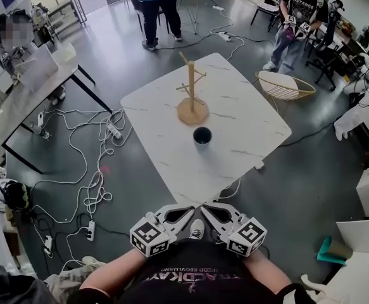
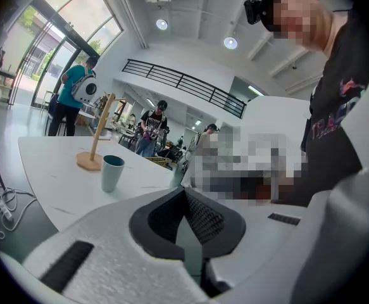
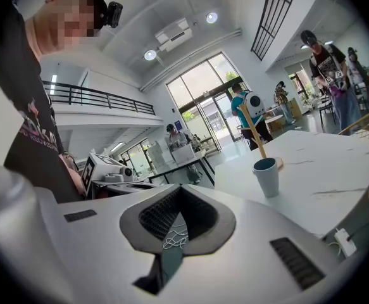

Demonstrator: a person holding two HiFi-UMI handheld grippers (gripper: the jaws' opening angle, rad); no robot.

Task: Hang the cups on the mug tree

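both shut tight and empty, left hand-held gripper and right hand-held gripper wait at 6 o'clock. cup stands on the surface at 12, mug tree just beyond. best bet: open wide, approach level, pinch the rim.

We look over a smooth grey floor in a tall, bright hall. White cables loop across it left of the marbled white worktop. A wicker chair sits just beyond the worktop's far corner. Tall glass doors let in daylight. Round ceiling lights glow, and a black balcony railing crosses the white wall.
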